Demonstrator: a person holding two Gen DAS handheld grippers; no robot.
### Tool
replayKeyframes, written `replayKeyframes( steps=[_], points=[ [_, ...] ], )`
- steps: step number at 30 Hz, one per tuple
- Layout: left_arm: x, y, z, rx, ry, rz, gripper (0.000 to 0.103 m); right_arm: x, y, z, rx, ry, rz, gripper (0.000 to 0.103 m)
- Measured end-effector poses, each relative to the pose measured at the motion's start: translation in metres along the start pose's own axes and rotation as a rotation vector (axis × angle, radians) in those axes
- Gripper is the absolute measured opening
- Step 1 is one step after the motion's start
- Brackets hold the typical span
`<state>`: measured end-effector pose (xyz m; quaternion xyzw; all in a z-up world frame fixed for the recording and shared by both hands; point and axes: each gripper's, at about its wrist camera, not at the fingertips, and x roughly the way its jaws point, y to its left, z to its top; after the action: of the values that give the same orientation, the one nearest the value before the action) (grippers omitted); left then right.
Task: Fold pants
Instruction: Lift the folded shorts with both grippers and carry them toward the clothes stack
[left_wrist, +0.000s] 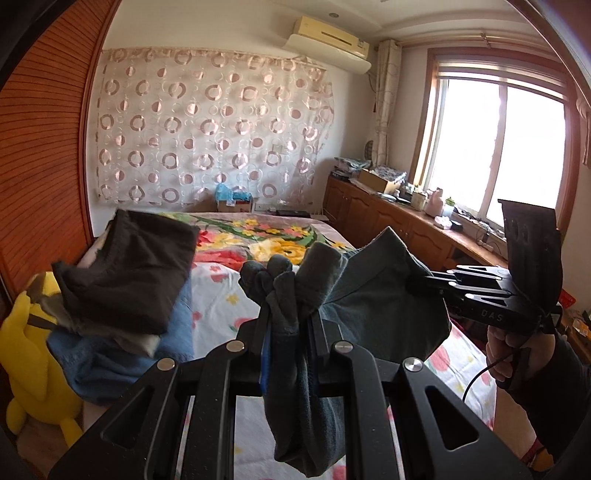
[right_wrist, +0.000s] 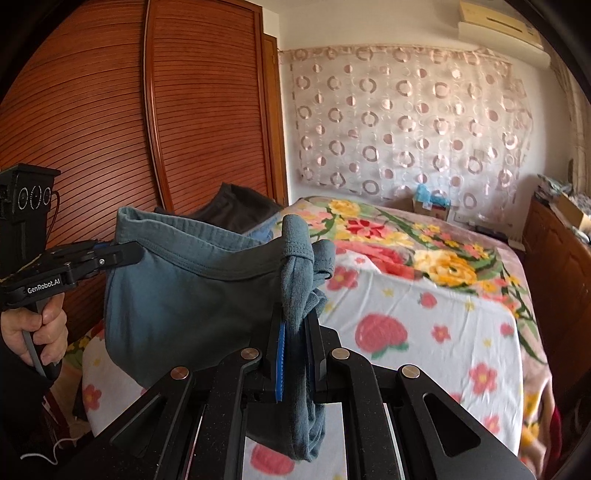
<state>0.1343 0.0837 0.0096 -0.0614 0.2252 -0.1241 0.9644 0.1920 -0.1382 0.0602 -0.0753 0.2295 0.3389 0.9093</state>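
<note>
A pair of grey-blue pants (left_wrist: 373, 295) hangs in the air above the bed, held by its waistband between both grippers. My left gripper (left_wrist: 288, 325) is shut on a bunched end of the waistband; it shows in the right wrist view (right_wrist: 122, 254) at the left, clamped on the waistband's far end. My right gripper (right_wrist: 295, 332) is shut on the other bunched end; it shows in the left wrist view (left_wrist: 421, 282) at the right. The pants (right_wrist: 184, 291) sag between them, and the legs hang out of sight below.
The bed (right_wrist: 424, 310) with a floral sheet lies below. A pile of dark and blue clothes (left_wrist: 125, 273) and a yellow plush toy (left_wrist: 26, 347) sit at its left side. A wooden wardrobe (right_wrist: 147, 122) stands left; low cabinets (left_wrist: 388, 218) under the window stand right.
</note>
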Motion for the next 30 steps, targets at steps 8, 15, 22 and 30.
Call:
replayKeyframes(
  steps=[8,15,22,30],
  points=[
    [0.001,0.021,0.028,0.013,-0.027,0.045,0.016,0.031,-0.006,0.038,-0.054,-0.031,0.018,0.009],
    [0.002,0.043,0.046,0.014,-0.053,0.087,0.016,0.065,-0.007,0.064,-0.105,-0.046,0.041,0.009],
    [0.008,0.07,0.06,-0.014,-0.079,0.131,0.016,0.106,-0.019,0.09,-0.138,-0.074,0.066,0.009],
    [0.009,0.099,0.059,-0.071,-0.098,0.183,0.016,0.152,-0.018,0.11,-0.195,-0.087,0.102,0.009]
  ],
)
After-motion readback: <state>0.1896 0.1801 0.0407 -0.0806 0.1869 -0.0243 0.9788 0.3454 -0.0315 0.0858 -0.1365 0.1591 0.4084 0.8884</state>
